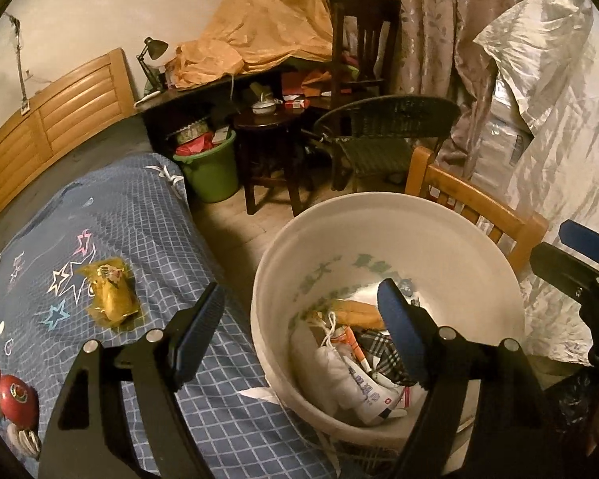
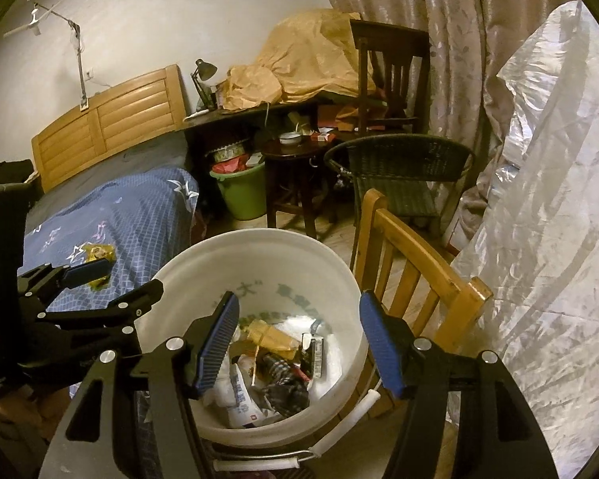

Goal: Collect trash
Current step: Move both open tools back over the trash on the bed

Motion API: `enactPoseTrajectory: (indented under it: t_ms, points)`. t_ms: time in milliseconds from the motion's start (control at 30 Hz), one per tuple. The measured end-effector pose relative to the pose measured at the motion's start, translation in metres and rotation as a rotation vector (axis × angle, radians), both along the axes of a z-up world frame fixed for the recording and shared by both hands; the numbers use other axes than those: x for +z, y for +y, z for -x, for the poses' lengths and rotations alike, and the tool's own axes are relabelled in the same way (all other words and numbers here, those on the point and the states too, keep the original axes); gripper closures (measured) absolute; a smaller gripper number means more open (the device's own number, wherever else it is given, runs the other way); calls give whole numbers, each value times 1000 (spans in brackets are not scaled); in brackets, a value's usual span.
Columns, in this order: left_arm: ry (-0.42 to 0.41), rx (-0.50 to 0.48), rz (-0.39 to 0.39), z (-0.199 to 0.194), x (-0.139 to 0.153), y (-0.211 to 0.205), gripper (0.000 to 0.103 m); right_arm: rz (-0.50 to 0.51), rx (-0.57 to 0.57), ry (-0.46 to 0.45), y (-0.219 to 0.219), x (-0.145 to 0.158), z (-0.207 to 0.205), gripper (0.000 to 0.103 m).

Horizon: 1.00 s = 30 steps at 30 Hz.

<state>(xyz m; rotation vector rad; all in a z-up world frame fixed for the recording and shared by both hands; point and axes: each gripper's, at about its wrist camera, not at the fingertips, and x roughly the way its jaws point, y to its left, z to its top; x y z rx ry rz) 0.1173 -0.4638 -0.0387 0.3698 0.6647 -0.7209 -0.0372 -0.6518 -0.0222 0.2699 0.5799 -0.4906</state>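
Observation:
A white bucket stands on the floor beside the bed, with wrappers, a white bag and checked cloth lying in it. My left gripper hangs open over the bucket's left rim and the bed edge, nothing between its fingers. A yellow wrapper lies on the blue checked bedcover, to the left of that gripper. In the right wrist view my right gripper is open above the bucket and its trash, holding nothing. The left gripper shows there at the left, near the wrapper.
A red round object lies on the bed at the lower left. A light wooden chair stands right behind the bucket, a wicker chair and a dark stool beyond it. A green bin is at the bed's far corner. Silvery sheeting hangs at the right.

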Motion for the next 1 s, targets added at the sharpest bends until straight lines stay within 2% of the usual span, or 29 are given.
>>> enactPoseTrajectory:
  t_ms: [233,300,567,933,1000]
  points:
    - [-30,35,35,4,8,23,27,46,-27,-45,19,5,9,39]
    - [-55,62,54,6,13,35,24,69,-40,-67,28,7,13,38]
    - [-124,171,101,10,34,88,17,148,-45,-169,83,19,22,25]
    - [-178,294,146,15,56,176,13,221,61,-213,183,33,7,6]
    - [-178,325,156,15,57,197,12,240,80,-217,203,35,3,5]
